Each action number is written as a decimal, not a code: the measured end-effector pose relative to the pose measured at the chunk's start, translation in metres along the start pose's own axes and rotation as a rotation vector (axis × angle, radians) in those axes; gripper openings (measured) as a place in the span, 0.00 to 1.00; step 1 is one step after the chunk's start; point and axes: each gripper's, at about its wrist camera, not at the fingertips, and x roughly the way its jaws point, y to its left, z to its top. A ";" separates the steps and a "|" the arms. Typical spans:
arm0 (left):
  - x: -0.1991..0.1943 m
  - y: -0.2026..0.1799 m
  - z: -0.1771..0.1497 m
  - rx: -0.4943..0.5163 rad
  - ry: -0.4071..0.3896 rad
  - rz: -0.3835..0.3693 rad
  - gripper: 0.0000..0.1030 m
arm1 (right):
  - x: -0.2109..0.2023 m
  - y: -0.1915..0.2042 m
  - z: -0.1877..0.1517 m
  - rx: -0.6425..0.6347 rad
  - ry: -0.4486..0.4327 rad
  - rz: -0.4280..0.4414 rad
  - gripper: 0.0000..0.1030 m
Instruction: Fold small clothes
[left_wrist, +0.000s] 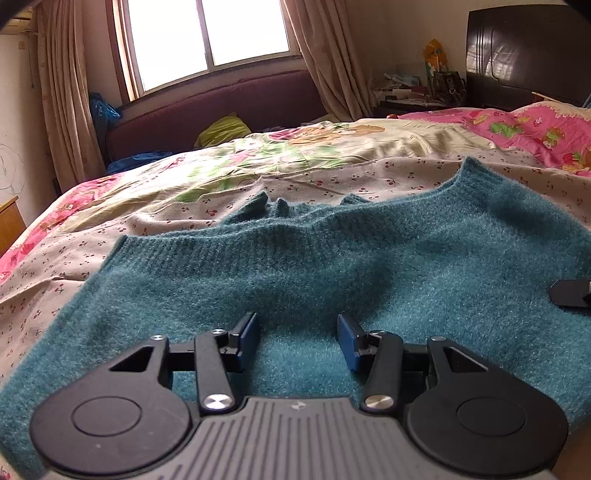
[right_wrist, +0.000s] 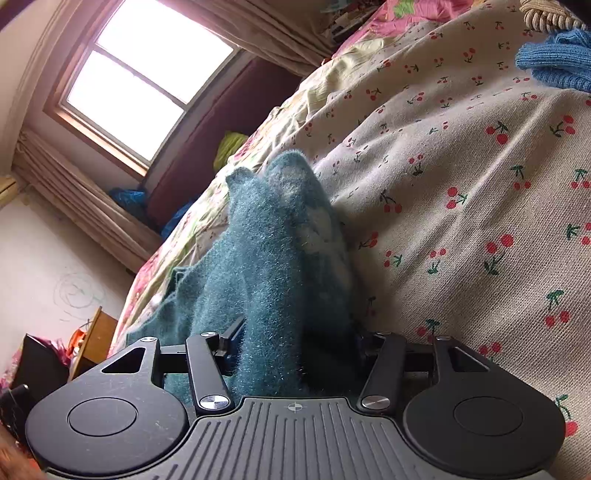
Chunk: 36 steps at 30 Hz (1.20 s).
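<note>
Two wrist views show one teal sweater (left_wrist: 332, 258) spread over the cherry-print bedsheet (left_wrist: 332, 181).

From the left wrist, the left gripper (left_wrist: 298, 341) hangs just above the sweater, jaws spread with only fuzzy knit showing in the gap and nothing pinched. The garment runs ahead of the jaws and off to both sides, its long axis crossing the pointing line, with the ribbed edge (left_wrist: 207, 240) well ahead and to the left. A black piece of the right gripper (left_wrist: 570, 293) shows at the right border, resting on the same cloth.

From the right wrist, the right gripper (right_wrist: 295, 347) has a thick bunched ridge of the sweater (right_wrist: 273, 258) rising straight between its jaws and running away from them along the pointing line. Both pads are buried in the fuzz, so I cannot tell whether they press it. Beyond and to the right lies a blue knit item (right_wrist: 554, 62), well apart.

The right hand looks nearer a grip. No brand, label or readable writing shows in either view.
</note>
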 end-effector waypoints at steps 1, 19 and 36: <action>0.000 -0.001 -0.001 0.001 -0.004 0.005 0.56 | 0.000 0.000 -0.001 -0.001 -0.003 -0.002 0.52; -0.009 0.006 -0.008 0.023 -0.025 -0.031 0.56 | 0.003 0.027 -0.002 -0.043 -0.007 -0.151 0.59; -0.012 0.006 -0.020 -0.006 -0.079 -0.029 0.56 | -0.021 0.111 0.016 -0.128 -0.054 -0.143 0.35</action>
